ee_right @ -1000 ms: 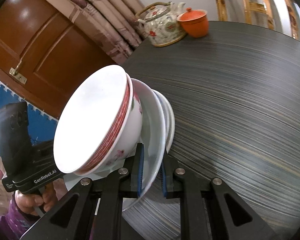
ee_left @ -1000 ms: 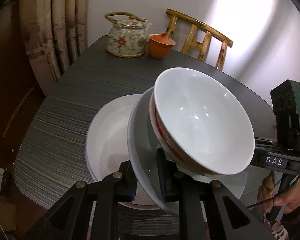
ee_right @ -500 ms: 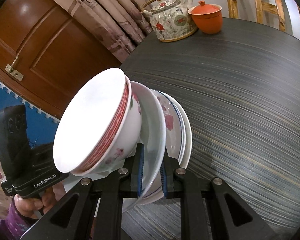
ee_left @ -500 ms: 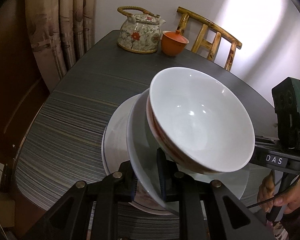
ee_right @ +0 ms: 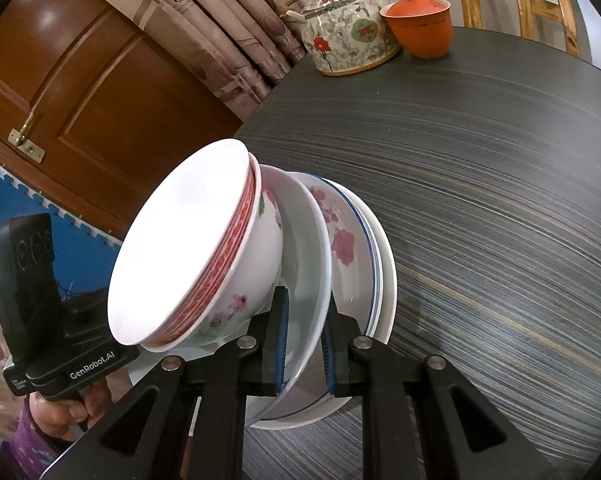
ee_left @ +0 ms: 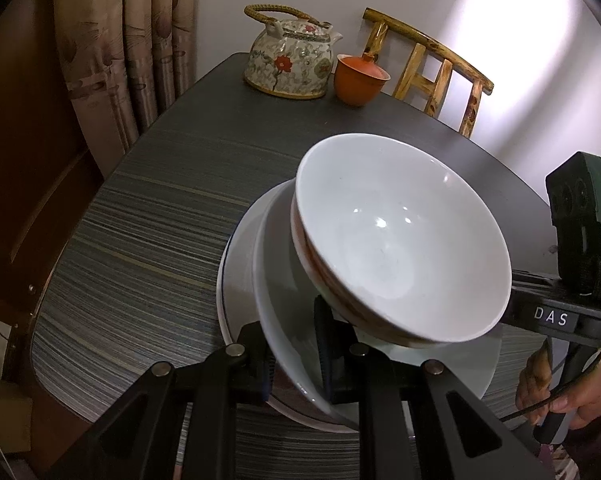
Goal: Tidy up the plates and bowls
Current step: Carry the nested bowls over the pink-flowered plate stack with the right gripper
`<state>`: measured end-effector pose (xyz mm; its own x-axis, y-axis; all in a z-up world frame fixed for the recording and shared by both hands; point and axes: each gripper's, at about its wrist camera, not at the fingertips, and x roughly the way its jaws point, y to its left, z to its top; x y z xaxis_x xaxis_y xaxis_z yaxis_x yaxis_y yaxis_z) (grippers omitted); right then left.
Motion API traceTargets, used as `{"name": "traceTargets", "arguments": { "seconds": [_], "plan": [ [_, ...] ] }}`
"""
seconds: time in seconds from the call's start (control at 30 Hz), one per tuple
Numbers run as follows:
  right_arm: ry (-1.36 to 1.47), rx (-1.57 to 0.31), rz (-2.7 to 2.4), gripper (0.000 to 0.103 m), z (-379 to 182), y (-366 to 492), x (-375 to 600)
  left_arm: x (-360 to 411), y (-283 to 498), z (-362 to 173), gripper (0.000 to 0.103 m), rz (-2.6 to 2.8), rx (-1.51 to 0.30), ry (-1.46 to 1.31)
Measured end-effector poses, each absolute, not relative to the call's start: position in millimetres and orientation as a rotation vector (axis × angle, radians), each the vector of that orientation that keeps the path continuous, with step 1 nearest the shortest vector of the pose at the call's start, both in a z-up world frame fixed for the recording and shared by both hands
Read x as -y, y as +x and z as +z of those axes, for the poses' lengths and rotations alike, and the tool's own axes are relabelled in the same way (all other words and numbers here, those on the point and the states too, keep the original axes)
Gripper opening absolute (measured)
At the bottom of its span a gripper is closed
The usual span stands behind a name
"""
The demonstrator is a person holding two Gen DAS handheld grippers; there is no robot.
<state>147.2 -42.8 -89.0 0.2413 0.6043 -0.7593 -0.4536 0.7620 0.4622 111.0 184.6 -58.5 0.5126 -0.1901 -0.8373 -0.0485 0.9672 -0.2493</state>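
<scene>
Porcelain load: a white bowl (ee_left: pixel 400 236) with a red band sits in a shallow white plate (ee_left: pixel 284 320); both are carried tilted above a stack of plates (ee_right: pixel 364 264) lying on the dark striped table (ee_left: pixel 148 220)
Left gripper (ee_left: pixel 296 354): jaws nearly closed, pads pinching the near rim of the carried plate; no gap shows between pad and rim
Right gripper (ee_right: pixel 304 340): jaws nearly closed, blue pads clamped on the opposite rim of the same plate; the bowl leans just beside the inner pad
Position of load: directly over the stack, lower edge close to the flowered top plate; whether they touch cannot be told
Step in hand (judgement): setting the plate and bowl down onto the stack
Method: level the plate first, since the bowl rests loose and could slide toward the low side; lower both hands together at one pace; centre the plate on the stack before contact
Release: let go only once the plate is fully borne by the stack; open both sides together; draw the fingers outward along the table, not upward through the rim
Hazard: uneven lowering may tip the bowl or chip a rim
Clearances: teapot (ee_left: pixel 288 60) and orange lidded cup (ee_left: pixel 358 82) stand well apart at the far edge; no obstruction
</scene>
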Motion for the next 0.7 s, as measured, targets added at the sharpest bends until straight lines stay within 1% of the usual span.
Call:
{"name": "traceTargets", "arguments": {
  "seconds": [0.47, 0.7],
  "plan": [
    [0.161, -1.1, 0.735, 0.017, -93.2, 149.8, 41.1, -181.8, 108.0, -60.3, 0.018, -0.074, -1.018, -0.236],
    [0.173, -1.085, 0.738, 0.017, -94.2, 146.9, 41.9, -175.5, 104.8, -59.7, 0.021, -0.055, -1.003, -0.192]
  ]
}}
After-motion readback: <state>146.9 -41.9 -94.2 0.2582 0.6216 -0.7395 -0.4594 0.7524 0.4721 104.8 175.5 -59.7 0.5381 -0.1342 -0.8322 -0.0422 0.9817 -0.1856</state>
